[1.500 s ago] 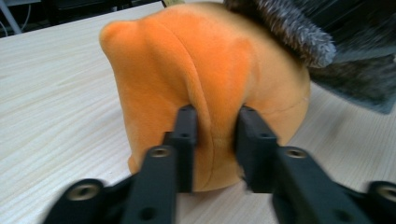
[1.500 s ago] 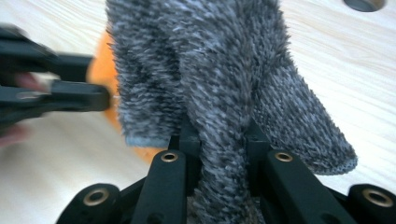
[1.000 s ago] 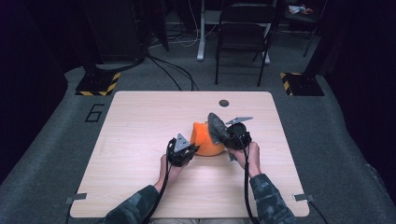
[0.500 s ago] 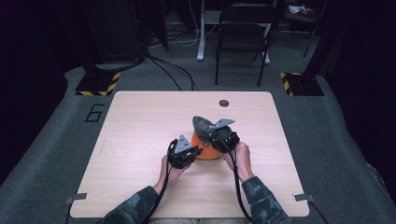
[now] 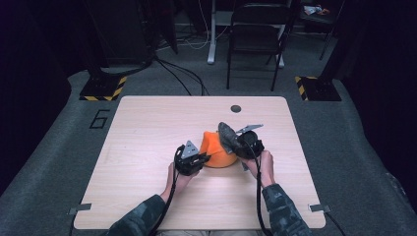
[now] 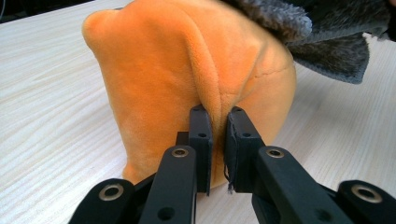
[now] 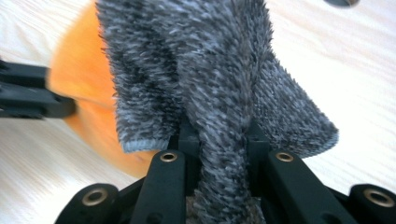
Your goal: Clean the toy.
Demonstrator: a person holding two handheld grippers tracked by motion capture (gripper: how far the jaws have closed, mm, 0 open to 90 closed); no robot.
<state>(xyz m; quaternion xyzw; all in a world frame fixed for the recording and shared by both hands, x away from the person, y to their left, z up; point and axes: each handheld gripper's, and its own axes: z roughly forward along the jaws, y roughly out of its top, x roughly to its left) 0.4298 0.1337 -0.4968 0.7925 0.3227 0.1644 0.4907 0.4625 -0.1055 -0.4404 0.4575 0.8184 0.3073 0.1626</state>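
The rounded orange plush cloth (image 6: 187, 70) looks velvety, with a short, soft, matt nap and one stitched seam. The grey terry cloth (image 7: 205, 84) is shaggy and rough, its looped pile flecked dark and light. The pale wood-grain surface (image 6: 46, 116) looks smooth with a faint sheen. The black plastic tongs (image 6: 218, 149) look matt, with small brass-coloured metal rivets.
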